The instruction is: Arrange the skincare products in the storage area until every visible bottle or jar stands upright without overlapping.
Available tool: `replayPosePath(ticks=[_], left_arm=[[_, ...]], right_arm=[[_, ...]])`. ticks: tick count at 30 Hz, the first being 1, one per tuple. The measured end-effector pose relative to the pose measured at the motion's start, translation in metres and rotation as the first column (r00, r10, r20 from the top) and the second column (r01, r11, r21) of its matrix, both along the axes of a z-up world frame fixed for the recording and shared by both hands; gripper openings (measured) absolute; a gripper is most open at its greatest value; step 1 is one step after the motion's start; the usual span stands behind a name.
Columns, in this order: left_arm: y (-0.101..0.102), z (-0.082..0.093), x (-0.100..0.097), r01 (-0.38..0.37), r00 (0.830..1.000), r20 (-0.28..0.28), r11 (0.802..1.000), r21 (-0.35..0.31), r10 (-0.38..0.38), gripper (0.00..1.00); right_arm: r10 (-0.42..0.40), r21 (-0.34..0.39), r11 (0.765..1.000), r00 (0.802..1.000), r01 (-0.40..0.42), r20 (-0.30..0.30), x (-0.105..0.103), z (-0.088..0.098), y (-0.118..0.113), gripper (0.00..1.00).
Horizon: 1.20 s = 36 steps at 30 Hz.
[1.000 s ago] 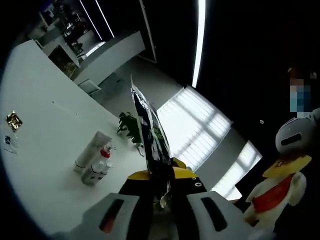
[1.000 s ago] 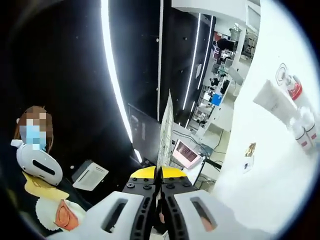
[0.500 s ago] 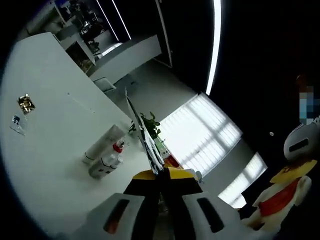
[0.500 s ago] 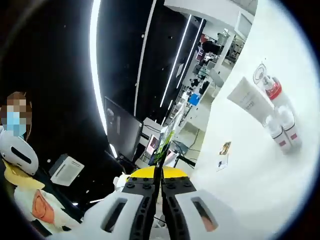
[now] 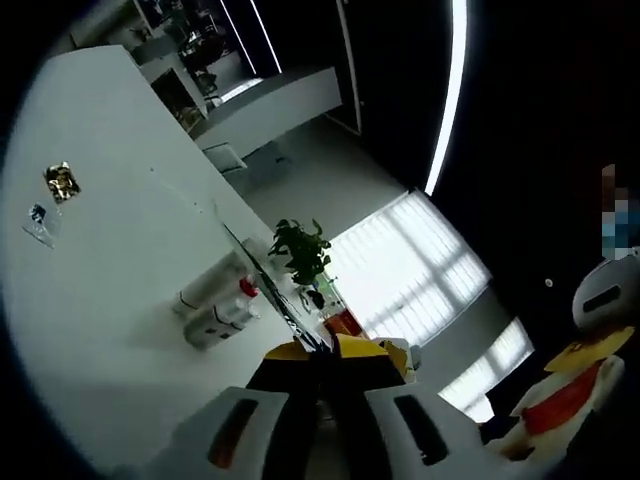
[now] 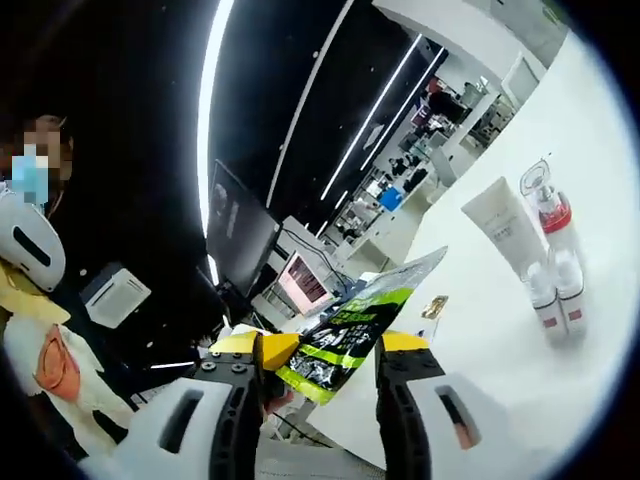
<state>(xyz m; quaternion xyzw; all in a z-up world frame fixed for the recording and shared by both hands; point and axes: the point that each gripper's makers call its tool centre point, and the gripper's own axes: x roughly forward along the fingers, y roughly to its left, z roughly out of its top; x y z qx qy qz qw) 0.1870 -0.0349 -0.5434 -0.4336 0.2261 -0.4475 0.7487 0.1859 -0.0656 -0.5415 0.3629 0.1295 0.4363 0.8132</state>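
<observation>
A black and green sachet [image 6: 350, 330] lies between the jaws of my right gripper [image 6: 322, 346], which stands open around it. In the left gripper view the same sachet [image 5: 290, 308] shows edge-on as a thin dark strip, with my left gripper [image 5: 320, 352] shut on its lower end. Both grippers are held well above the white table [image 5: 90, 330]. On the table, a white tube [image 6: 505, 225], a bottle with a red band [image 6: 550, 205] and two small bottles [image 6: 553, 300] stand close together. The same group [image 5: 222, 305] shows in the left gripper view.
A small gold packet [image 5: 62, 180] and a clear packet [image 5: 38, 222] lie apart on the table. The gold packet [image 6: 433, 305] also appears in the right gripper view. A potted plant [image 5: 300, 250] stands beyond the table edge. A person in a white headset [image 6: 30, 245] is nearby.
My right gripper has opened off the sachet, which now shows its flat face in that view. The left gripper stays shut on it. Both cameras have shifted.
</observation>
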Motion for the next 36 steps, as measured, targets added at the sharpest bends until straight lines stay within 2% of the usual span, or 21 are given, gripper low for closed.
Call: replayPosePath(ticks=[6, 21, 31, 36], left_arm=[[-0.003, -0.007, 0.006, 0.005, 1.000, -0.013, 1.000, 0.010, -0.005, 0.00], [-0.012, -0.034, 0.025, 0.016, 0.998, -0.060, 0.999, 0.045, -0.013, 0.00], [-0.014, -0.062, 0.041, 0.017, 0.997, -0.077, 0.993, 0.115, -0.009, 0.00], [-0.015, -0.080, 0.050, 0.012, 0.997, -0.082, 0.988, 0.153, 0.000, 0.00]], right_arm=[[0.023, -0.082, 0.996, 0.999, -0.021, 0.033, -0.001, -0.007, 0.000, 0.64], [0.018, -0.224, 0.974, 1.000, -0.013, 0.019, 0.007, -0.039, -0.007, 0.92], [0.001, -0.311, 0.951, 1.000, 0.000, 0.004, 0.012, -0.057, -0.025, 0.99], [-0.020, -0.348, 0.938, 1.000, 0.015, -0.011, 0.014, -0.067, -0.037, 1.00]])
